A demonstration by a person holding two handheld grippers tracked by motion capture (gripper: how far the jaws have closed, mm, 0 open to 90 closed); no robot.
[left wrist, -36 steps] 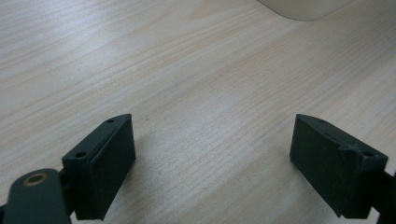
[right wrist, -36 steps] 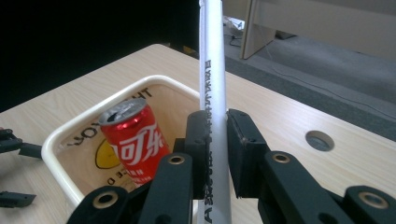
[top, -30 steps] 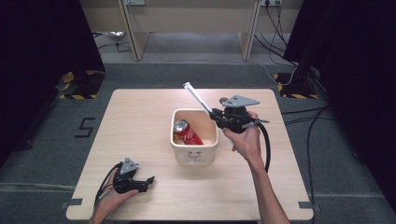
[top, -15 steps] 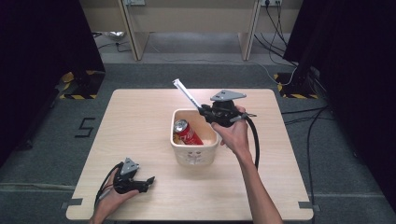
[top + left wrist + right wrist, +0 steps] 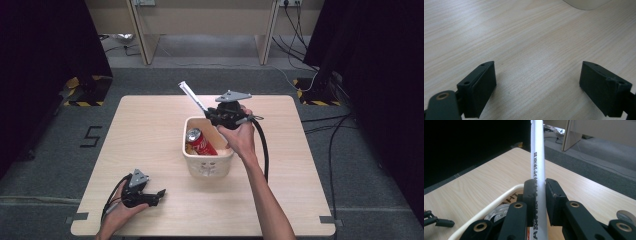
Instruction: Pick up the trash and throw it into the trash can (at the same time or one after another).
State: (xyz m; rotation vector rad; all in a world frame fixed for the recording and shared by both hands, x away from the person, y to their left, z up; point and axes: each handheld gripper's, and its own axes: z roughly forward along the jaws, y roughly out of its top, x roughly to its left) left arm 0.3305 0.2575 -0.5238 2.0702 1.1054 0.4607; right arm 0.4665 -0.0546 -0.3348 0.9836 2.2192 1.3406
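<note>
Overhead first: your right gripper [image 5: 209,112] is clenched on a long white tube with grey lettering [image 5: 192,97], which slants up and to the far left from the jaws. You hold it above the far rim of the cream plastic tub [image 5: 208,161] that stands near the middle of the pale wooden table [image 5: 150,130]. Inside the tub lies a red drink can with a silver top [image 5: 199,142], tilted, its top toward the far left. Your left gripper [image 5: 159,195] rests on the table at the near left corner, well apart from the tub, with your hand around its body.

Left gripper view next: your two black jaws stand wide apart, released, with bare wood grain between them. The cream tub's rounded wall [image 5: 586,3] shows at the far edge, well ahead of the jaws.

Right gripper view last: your black jaws pinch the white tube [image 5: 537,157] from both sides, pads pressed against it, and the tube runs straight up from them out of the top of the picture. Below the jaws curves the tub's cream rim [image 5: 496,201], with the can's silver top [image 5: 496,213] just inside it. Your left gripper's jaw tips [image 5: 436,220] lie on the table at the far left edge.
</note>
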